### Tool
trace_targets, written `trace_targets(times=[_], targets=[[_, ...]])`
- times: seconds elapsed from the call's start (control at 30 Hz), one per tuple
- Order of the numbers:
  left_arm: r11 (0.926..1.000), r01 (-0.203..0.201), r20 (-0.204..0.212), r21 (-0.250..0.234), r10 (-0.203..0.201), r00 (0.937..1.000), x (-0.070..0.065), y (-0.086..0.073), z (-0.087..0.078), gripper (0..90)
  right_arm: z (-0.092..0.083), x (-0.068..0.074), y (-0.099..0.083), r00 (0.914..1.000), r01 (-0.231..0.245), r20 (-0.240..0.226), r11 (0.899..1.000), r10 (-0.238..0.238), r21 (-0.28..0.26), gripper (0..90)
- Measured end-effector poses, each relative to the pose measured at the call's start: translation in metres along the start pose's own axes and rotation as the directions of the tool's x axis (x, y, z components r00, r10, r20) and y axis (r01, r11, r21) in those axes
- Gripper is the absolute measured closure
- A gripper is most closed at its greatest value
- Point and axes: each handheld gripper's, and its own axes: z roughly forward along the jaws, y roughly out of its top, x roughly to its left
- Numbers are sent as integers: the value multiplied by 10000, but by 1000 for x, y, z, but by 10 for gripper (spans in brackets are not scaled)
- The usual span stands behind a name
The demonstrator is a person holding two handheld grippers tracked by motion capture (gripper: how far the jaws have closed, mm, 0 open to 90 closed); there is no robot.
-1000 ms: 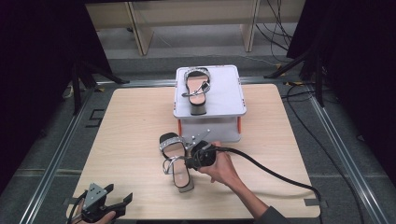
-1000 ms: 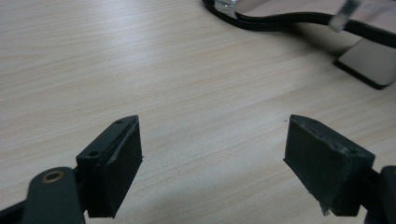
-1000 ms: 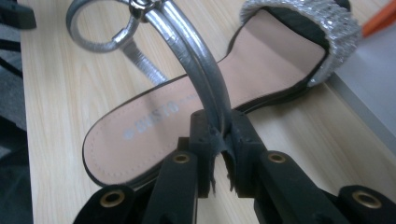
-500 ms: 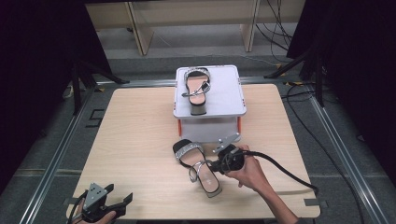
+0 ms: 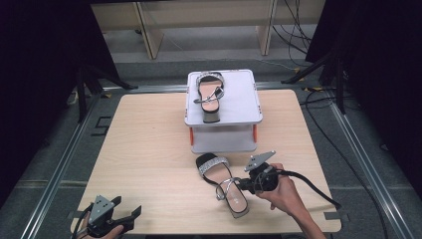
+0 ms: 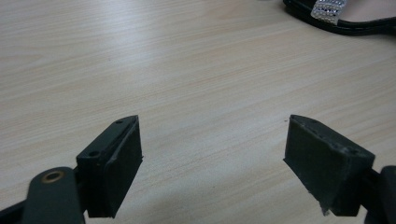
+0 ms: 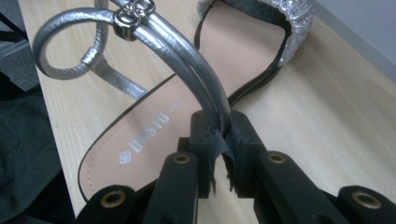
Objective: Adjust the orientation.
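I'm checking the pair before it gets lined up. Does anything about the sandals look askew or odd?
The near sandal lies slanted on the table, unlike the sandal on the white stand, which points straight away. The right gripper pinches its silver ankle strap. Nothing looks damaged.

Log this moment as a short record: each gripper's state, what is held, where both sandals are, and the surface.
right gripper: shut on the silver ankle strap of the near sandal
near sandal: lies on the wooden table, in front of the white stand, toe end towards the stand
left gripper: open, nothing between its jaws, low over bare table at the near left corner
far sandal: rests on top of the white stand, heel towards the person
right hand: holds the right gripper, its cable trailing off to the right
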Motion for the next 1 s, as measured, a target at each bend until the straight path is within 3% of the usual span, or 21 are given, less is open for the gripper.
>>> trace_targets(times=[0.07, 0.13, 0.17, 0.3, 0.43, 0.47, 0.53, 0.57, 0.6, 0.67, 0.8, 0.87, 0.9, 1.0], targets=[[9999, 90, 47, -79, -90, 9999, 0, 0, 0, 185, 0, 0, -3, 9988, -404, 289, 9991, 401, 94, 814], [9999, 116, 37, -77, -116, 9999, -1, 0, 0, 185, -2, 4, -3, 9959, -900, 158, 9955, 896, 294, 805], [9999, 98, 40, -69, -98, 9999, -1, 0, 0, 185, 1, -1, -3, 9998, -133, 156, 9999, 132, 62, 796], [10000, 59, 2, -4, -59, 10000, -1, 0, 0, 185, 3, -3, -3, 9997, 41, 253, 9989, -53, 468, 776], [9999, 126, -21, 11, -126, 9999, -2, 0, 0, 185, 6, -4, -1, 9997, -210, -90, 9977, 217, 642, 772], [9999, 61, -53, 84, -61, 10000, -1, 0, 0, 185, 6, -4, -1, 9991, -410, -45, 9969, 414, 674, 773], [9999, 110, -26, 31, -110, 9999, -1, 0, 0, 185, 6, -6, 0, 9998, -191, 57, 9970, 187, 752, 776], [9999, 144, -1, -30, -144, 9999, -1, 0, 1, 185, 5, -5, 0, 9993, -367, 110, 9955, 359, 878, 777], [9999, 150, 12, -29, -150, 9999, -1, 0, 1, 185, 6, -5, 2, 9998, -116, -165, 9972, 129, 745, 783], [9999, 103, 25, -7, -103, 9999, -1, 0, 1, 185, 7, -4, 7, 9995, 303, -57, 9941, -298, 1039, 788], [9999, 123, -17, 32, -123, 9999, -2, 0, 0, 185, 8, -4, 16, 9979, 643, -131, 9854, -630, 1579, 795], [10000, 54, 4, 81, -54, 10000, -1, 0, 0, 185, 8, -5, 17, 9984, 550, -240, 9836, -517, 1719, 798], [9999, 99, -9, 89, -99, 10000, -2, 0, 0, 185, 8, -5, 18, 9993, 272, -308, 9817, -218, 1883, 799], [10000, 73, -33, 36, -73, 10000, -1, 0, 0, 185, 8, -9, 19, 9981, 219, -611, 9810, -103, 1927, 819]])
